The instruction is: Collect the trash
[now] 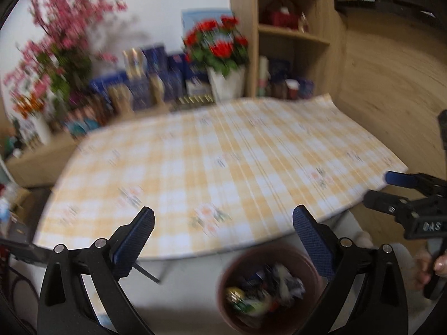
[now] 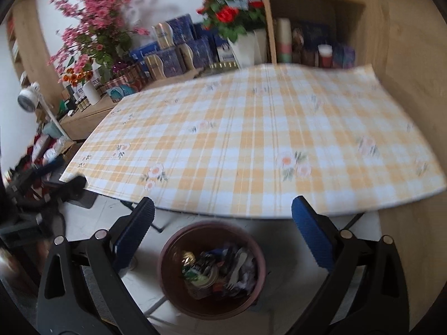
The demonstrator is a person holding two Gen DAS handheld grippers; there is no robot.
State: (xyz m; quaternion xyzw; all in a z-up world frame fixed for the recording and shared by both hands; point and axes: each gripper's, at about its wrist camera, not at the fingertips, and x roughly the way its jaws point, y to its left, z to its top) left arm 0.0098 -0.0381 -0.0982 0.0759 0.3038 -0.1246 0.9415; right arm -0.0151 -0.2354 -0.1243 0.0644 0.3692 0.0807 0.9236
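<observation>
A round brown bin (image 2: pixel 170 287) stands on the floor below the table's near edge, holding mixed trash (image 2: pixel 220 270): wrappers, a plastic fork and spoon, a gold ball. It also shows in the left wrist view (image 1: pixel 226 307). My left gripper (image 1: pixel 223 223) is open and empty, held above the bin's left side and the table edge. My right gripper (image 2: pixel 223 212) is open and empty, directly above the bin. The right gripper also shows at the right edge of the left wrist view (image 1: pixel 391 189).
A table with a yellow checked cloth (image 2: pixel 251 139) lies ahead. Behind it are blue boxes (image 2: pixel 173 53), pink flowers (image 2: pixel 95 28), red flowers in a white pot (image 2: pixel 237 19) and a wooden shelf unit (image 2: pixel 315 22). Clutter lies on the floor at left (image 2: pixel 42 153).
</observation>
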